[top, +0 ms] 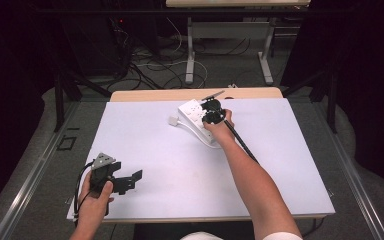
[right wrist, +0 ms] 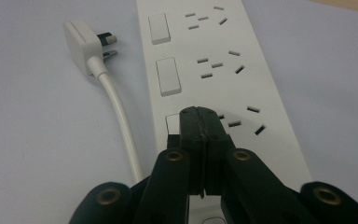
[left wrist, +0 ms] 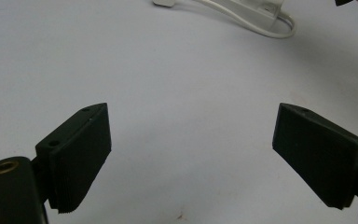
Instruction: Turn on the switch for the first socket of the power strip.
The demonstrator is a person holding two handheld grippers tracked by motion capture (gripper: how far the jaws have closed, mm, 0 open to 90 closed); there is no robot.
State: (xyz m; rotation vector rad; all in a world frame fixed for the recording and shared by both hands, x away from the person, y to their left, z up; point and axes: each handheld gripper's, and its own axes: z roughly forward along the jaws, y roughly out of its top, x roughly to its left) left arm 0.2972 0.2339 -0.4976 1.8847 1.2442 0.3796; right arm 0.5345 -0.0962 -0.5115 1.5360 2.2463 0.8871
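A white power strip (top: 191,112) lies at the back middle of the white table, with its white plug (top: 173,120) to its left. My right gripper (top: 213,116) points down onto the strip. In the right gripper view the right gripper (right wrist: 199,112) is shut with nothing between its jaws. Its tip sits over the nearest rocker switch (right wrist: 171,122) of the power strip (right wrist: 242,84); I cannot tell whether it touches. The plug (right wrist: 81,44) lies unplugged, and its cable (right wrist: 121,121) runs alongside. My left gripper (top: 132,182) rests open and empty at the front left.
The white table top (top: 155,150) has a wooden strip along its far edge. In the left gripper view, the left gripper (left wrist: 191,112) faces bare table, with the power strip (left wrist: 256,9) and a loop of cable (left wrist: 265,31) far off. Desk legs and cables stand on the floor behind.
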